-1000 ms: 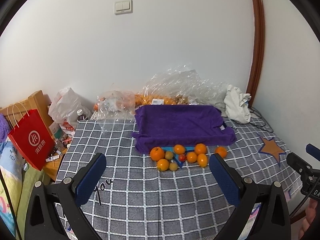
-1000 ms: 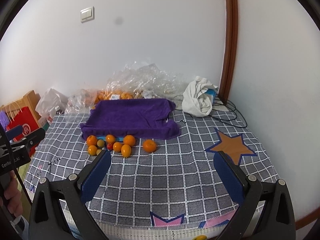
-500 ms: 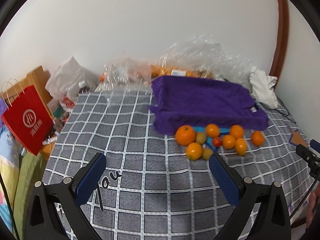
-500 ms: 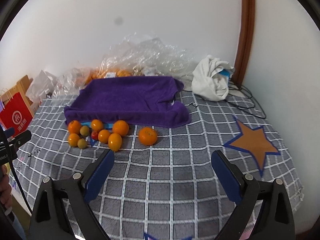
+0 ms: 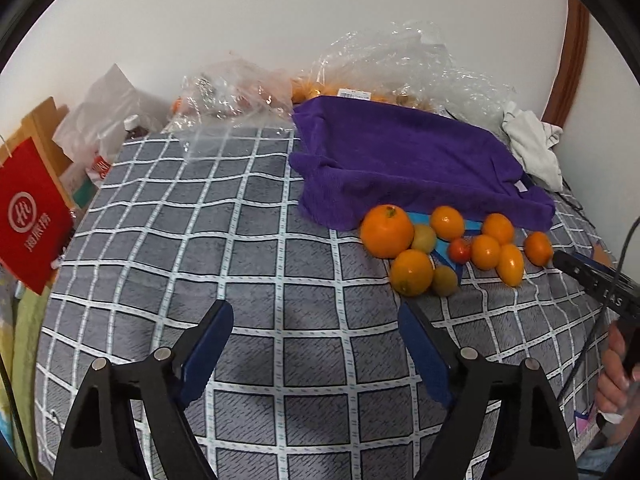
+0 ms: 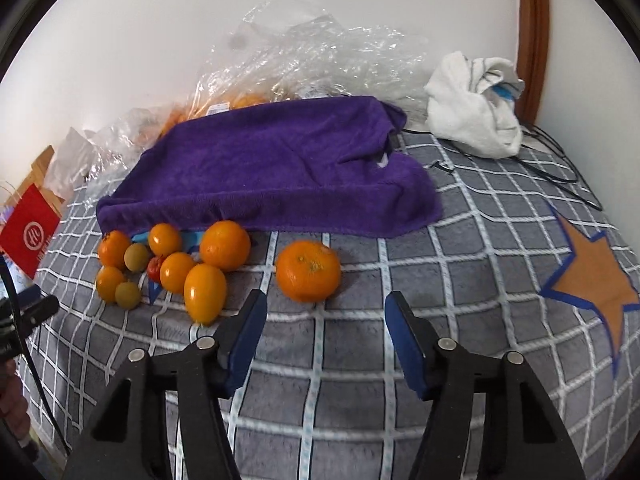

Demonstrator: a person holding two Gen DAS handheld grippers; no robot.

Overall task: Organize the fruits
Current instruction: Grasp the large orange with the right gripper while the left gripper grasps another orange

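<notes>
Several oranges, small yellow-green fruits and a red tomato (image 5: pixel 459 250) lie in a cluster on the grey checked bedcover, just in front of a purple towel (image 5: pixel 404 160). The largest orange (image 5: pixel 386 231) is at the cluster's left. One orange (image 6: pixel 308 270) lies apart to the right, just ahead of my right gripper (image 6: pixel 325 310), which is open and empty. My left gripper (image 5: pixel 315 322) is open and empty, short of the cluster and to its left. The purple towel also shows in the right wrist view (image 6: pixel 276 168).
Clear plastic bags (image 5: pixel 400 64) with more fruit lie behind the towel by the wall. A white cloth (image 6: pixel 474 104) and black cables (image 6: pixel 560 168) lie at the back right. A red paper bag (image 5: pixel 30 212) stands beside the bed on the left.
Both grippers have moved forward and down towards the fruit, which now looks much larger. The jaws of both have narrowed but stay open. No fruit has moved.
</notes>
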